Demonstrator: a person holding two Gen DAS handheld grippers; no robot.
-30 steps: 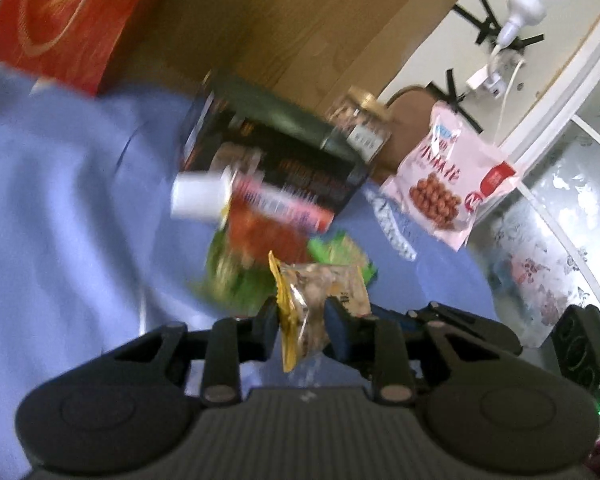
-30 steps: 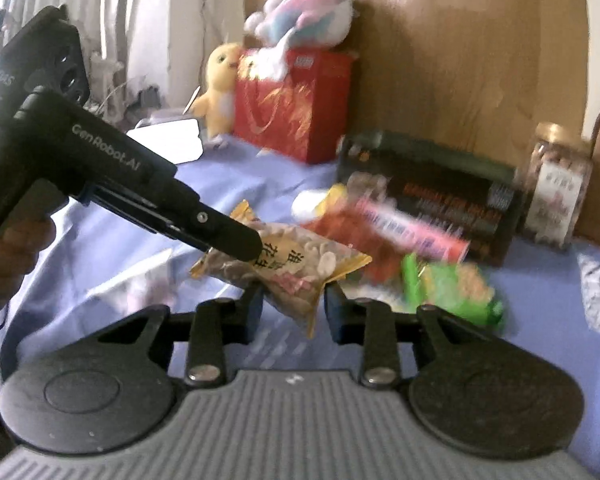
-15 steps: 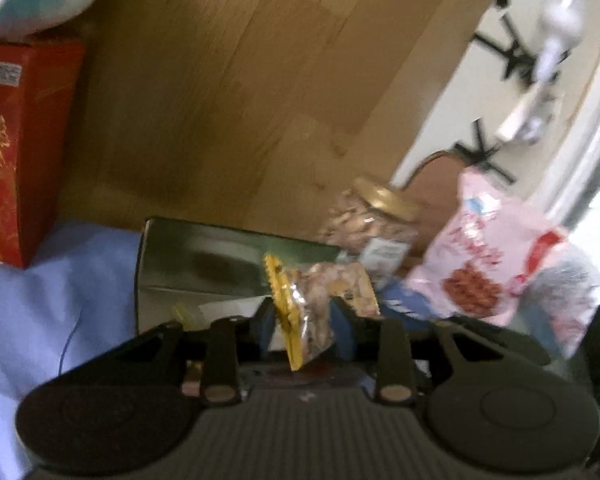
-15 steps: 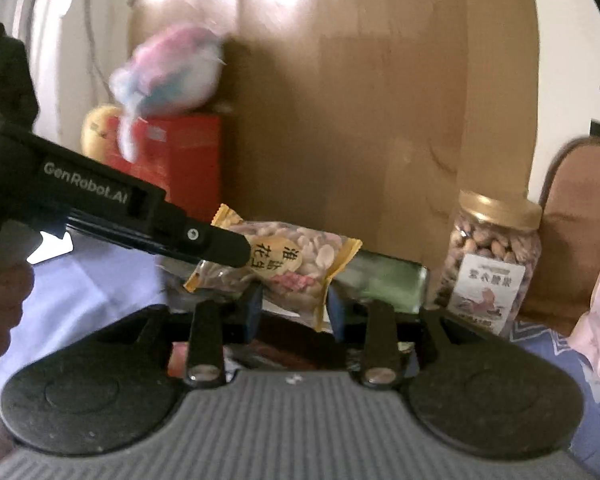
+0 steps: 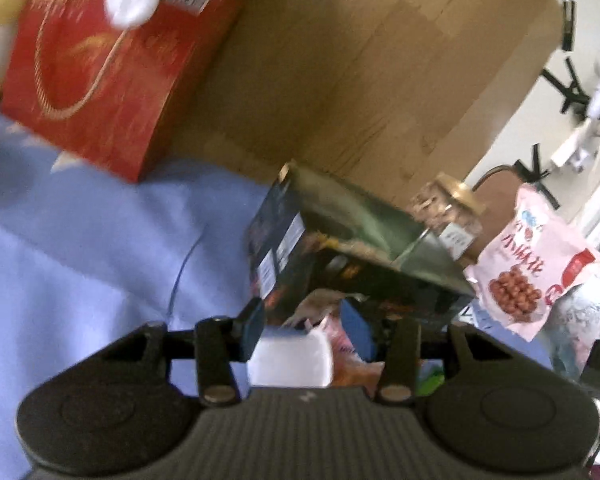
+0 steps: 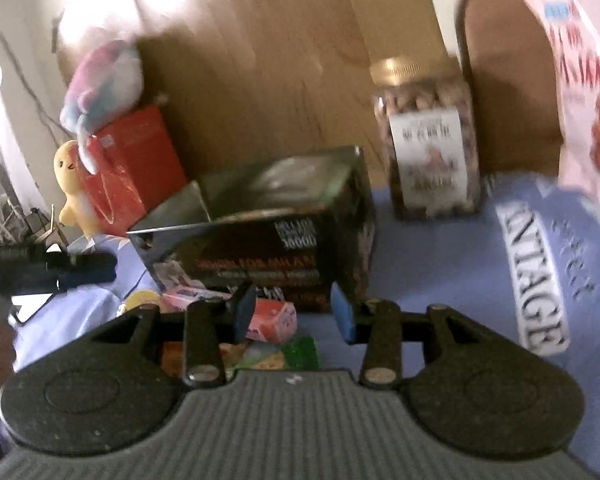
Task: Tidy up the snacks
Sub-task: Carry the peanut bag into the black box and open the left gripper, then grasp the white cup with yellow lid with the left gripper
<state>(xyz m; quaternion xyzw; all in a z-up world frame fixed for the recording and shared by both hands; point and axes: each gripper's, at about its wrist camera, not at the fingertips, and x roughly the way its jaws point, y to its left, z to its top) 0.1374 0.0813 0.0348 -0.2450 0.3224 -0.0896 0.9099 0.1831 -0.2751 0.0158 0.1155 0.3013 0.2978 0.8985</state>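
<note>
Between picks: left claw (image 5: 304, 326) opening, right claw (image 6: 294, 310) open, both empty. Next: pick a loose packet (image 6: 270, 320) beside the dark box (image 6: 268, 224).

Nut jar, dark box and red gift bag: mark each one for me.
Nut jar (image 6: 428, 136), right wrist view, on its white label.
Dark box (image 6: 284, 248), right wrist view, on its printed front.
Red gift bag (image 5: 100, 64), left wrist view, on its front face.
</note>
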